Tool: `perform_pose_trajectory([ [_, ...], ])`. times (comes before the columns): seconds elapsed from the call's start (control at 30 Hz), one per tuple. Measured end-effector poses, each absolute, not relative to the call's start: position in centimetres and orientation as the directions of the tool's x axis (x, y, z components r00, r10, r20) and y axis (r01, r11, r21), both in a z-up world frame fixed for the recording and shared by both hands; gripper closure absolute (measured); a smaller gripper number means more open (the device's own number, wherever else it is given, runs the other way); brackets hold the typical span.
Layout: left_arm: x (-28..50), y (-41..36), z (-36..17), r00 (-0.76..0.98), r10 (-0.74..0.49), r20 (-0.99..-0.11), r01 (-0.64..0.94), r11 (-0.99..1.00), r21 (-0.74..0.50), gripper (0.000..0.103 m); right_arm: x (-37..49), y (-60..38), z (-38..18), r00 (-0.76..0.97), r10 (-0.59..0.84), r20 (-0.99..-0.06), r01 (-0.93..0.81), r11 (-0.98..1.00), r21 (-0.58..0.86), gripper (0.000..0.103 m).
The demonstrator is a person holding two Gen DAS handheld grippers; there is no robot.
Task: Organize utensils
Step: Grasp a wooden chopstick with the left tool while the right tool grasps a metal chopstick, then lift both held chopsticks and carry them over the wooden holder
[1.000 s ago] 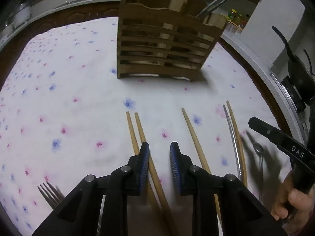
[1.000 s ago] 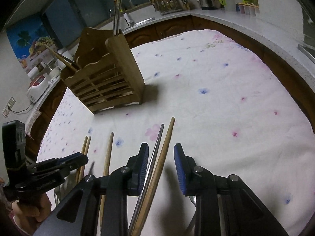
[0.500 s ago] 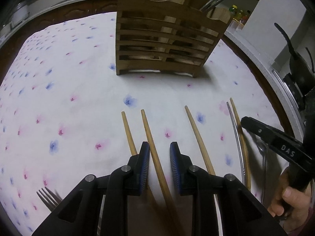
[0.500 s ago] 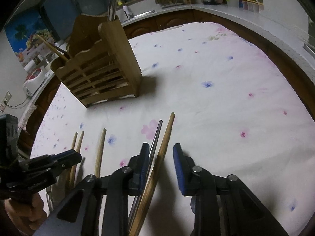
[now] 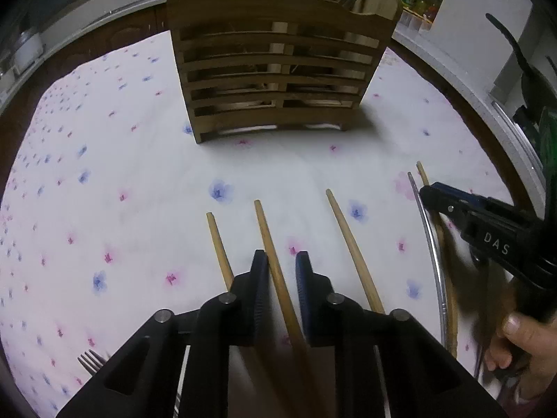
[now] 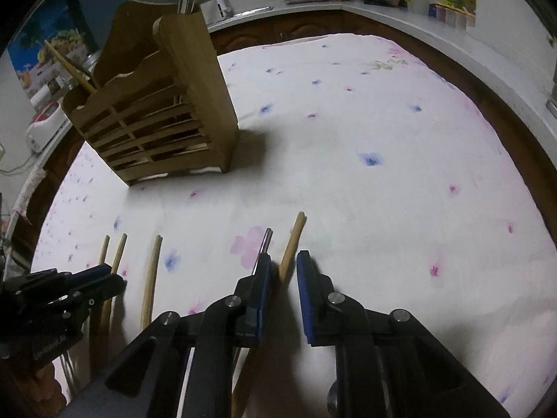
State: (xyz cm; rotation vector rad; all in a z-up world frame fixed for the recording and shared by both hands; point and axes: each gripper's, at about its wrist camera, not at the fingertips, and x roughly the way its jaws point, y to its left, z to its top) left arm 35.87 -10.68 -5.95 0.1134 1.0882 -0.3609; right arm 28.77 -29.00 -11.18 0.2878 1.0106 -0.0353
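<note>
Both pairs of jaws have just been closing, each narrowing around a wooden chopstick, and the wooden holder stands larger and more central in both views than a second ago.

At the bottom centre of the left wrist view, the left gripper has the middle chopstick between its blue pads; the stick lies against the left pad, and a thin gap shows beside the right pad, so the jaws are nearly together but not plainly clamped. Just left of it lies a second chopstick and to the right a third, all on the flowered cloth. A fork peeks out at the lower left.

In the right wrist view, the right gripper at the bottom centre straddles another wooden chopstick, with space on both sides of it. A metal chopstick runs just outside the left pad. At the right edge of the left wrist view, a hand holds this gripper.

Farther off, at the upper centre of the left view, the slatted utensil holder stands upright on the cloth, with metal utensils and a wooden stick rising from it.
</note>
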Motion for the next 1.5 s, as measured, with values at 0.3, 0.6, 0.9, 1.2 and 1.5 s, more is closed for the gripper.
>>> perform_pose_trajectory([
  [0.3,35.0,-9.7,-5.2,0.423,-0.270,-0.865,0.315,0.939,-0.140,0.098,27.0,-29.8,-10.0,0.566,0.178,-0.805,0.166,0.932,0.322,0.096],
  [0.6,31.0,-6.6,-0.1,0.503,-0.382,-0.775,0.311,0.917,-0.250,0.099,23.2,-29.7,-4.8,0.668,0.238,-0.705,0.105,0.908,0.406,0.097],
  [0.9,25.2,-1.6,5.6,0.603,-0.458,-0.653,0.318,0.889,-0.330,0.099,19.0,-28.3,1.6,0.765,0.229,-0.602,0.018,0.927,0.375,0.097],
  [1.2,20.8,1.2,8.1,0.649,-0.487,-0.584,0.330,0.873,-0.360,0.099,16.4,-27.9,5.5,0.832,0.201,-0.517,-0.009,0.936,0.351,0.097],
  [1.5,19.2,3.0,9.1,0.694,-0.519,-0.499,0.348,0.849,-0.398,0.099,15.7,-28.4,7.2,0.865,0.190,-0.465,-0.011,0.933,0.360,0.097],
])
